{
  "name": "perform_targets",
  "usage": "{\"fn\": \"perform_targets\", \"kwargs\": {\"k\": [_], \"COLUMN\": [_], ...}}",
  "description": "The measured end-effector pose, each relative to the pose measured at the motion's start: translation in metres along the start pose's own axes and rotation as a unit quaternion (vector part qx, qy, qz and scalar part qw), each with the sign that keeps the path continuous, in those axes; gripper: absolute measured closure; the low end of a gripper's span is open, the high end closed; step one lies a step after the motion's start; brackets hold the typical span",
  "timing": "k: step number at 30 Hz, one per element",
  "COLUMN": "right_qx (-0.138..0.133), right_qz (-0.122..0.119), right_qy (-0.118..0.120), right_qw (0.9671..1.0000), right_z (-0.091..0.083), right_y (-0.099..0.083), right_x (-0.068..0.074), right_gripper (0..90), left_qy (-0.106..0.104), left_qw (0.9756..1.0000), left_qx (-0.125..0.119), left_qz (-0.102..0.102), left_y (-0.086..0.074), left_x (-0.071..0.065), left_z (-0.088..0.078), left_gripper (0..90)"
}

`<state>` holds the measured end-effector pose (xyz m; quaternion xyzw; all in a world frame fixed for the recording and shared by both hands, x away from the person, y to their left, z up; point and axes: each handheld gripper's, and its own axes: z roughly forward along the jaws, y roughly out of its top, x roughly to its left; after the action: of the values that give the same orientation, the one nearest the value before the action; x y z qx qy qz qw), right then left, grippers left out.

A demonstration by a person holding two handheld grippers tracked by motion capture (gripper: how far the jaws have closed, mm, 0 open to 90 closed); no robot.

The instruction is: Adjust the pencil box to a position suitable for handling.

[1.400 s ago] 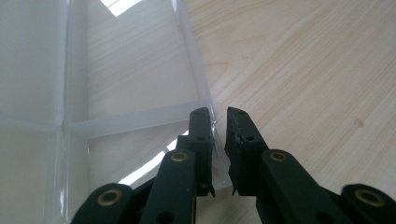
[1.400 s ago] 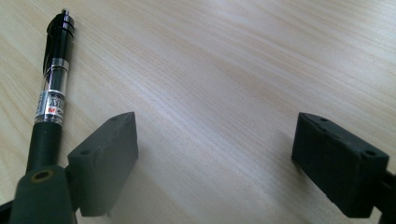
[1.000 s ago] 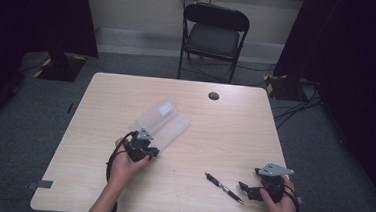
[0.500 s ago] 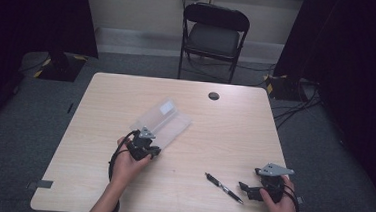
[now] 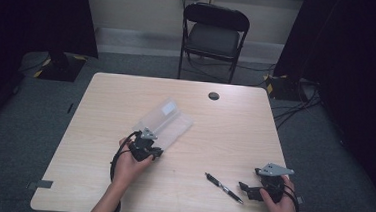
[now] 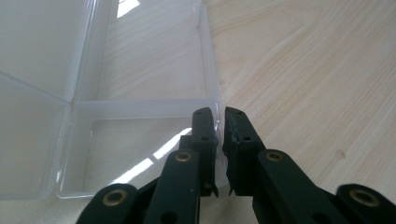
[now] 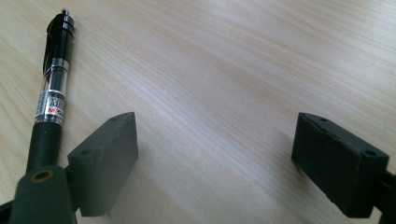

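Fingers of the left gripper (image 6: 219,135) pinch the near wall of the clear plastic box (image 5: 167,122), probably to steady it open at mid-table (image 5: 234,134); the right gripper (image 7: 215,158) rests gaping and empty, its jaws wide. Beside its left jaw lies the black pen (image 7: 53,98), well apart from the box, nothing between

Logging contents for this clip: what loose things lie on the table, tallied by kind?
Clear plastic hinged box, lying open: 1
Black pen with a clear barrel section: 1
Total: 2 loose things on the light wooden table; its round dark grommet is not counted.
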<state>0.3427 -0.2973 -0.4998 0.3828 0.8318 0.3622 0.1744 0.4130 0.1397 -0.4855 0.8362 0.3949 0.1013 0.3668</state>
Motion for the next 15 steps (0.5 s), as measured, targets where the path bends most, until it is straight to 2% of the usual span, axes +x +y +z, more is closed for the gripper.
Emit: {"fn": "perform_targets", "kwargs": {"k": [2,3,4,5,6,7,8,9,12,13,15], "right_qx": [0.0,0.0,0.0,0.0,0.0,0.0,0.0,0.0,0.0,0.0,0.0], "right_qz": [0.0,0.0,0.0,0.0,0.0,0.0,0.0,0.0,0.0,0.0,0.0], "right_qy": [0.001,0.001,0.001,0.001,0.001,0.001,0.0,0.002,0.0,0.0,0.002], "right_qw": [1.0,1.0,1.0,1.0,1.0,1.0,1.0,1.0,1.0,1.0,1.0], "right_z": [0.0,0.0,0.0,0.0,0.0,0.0,0.0,0.0,0.0,0.0,0.0], "right_y": [0.0,0.0,0.0,0.0,0.0,0.0,0.0,0.0,0.0,0.0,0.0], "right_x": [0.0,0.0,0.0,0.0,0.0,0.0,0.0,0.0,0.0,0.0,0.0], "right_gripper": [13.6,13.7,13.7,13.6,13.6,13.7,13.7,13.7,13.7,13.7,13.7], "left_qy": [-0.001,-0.004,-0.006,-0.007,-0.006,-0.008,-0.012,-0.011,-0.008,-0.014,-0.016], "left_qw": [1.0,1.0,1.0,0.9999,0.9999,0.9999,0.9998,0.9996,0.9994,0.9991,0.9993], "left_qx": [0.002,-0.006,0.0,-0.009,-0.006,-0.011,-0.017,-0.024,-0.031,-0.04,-0.034], "left_qz": [-0.001,-0.002,0.004,-0.002,0.009,0.009,0.003,0.005,0.011,-0.001,-0.004], "left_y": [0.0,0.0,0.001,0.001,0.001,0.001,0.0,-0.001,-0.002,-0.003,-0.003], "left_x": [0.0,0.0,0.001,0.0,0.001,0.001,0.0,0.0,0.001,0.001,0.0], "left_z": [-0.001,-0.002,-0.004,-0.005,-0.007,-0.009,-0.01,-0.013,-0.015,-0.016,-0.018], "left_gripper": [82.0,80.6,78.9,74.7,74.7,73.7,70.7,64.5,55.7,55.7,47.5]}}
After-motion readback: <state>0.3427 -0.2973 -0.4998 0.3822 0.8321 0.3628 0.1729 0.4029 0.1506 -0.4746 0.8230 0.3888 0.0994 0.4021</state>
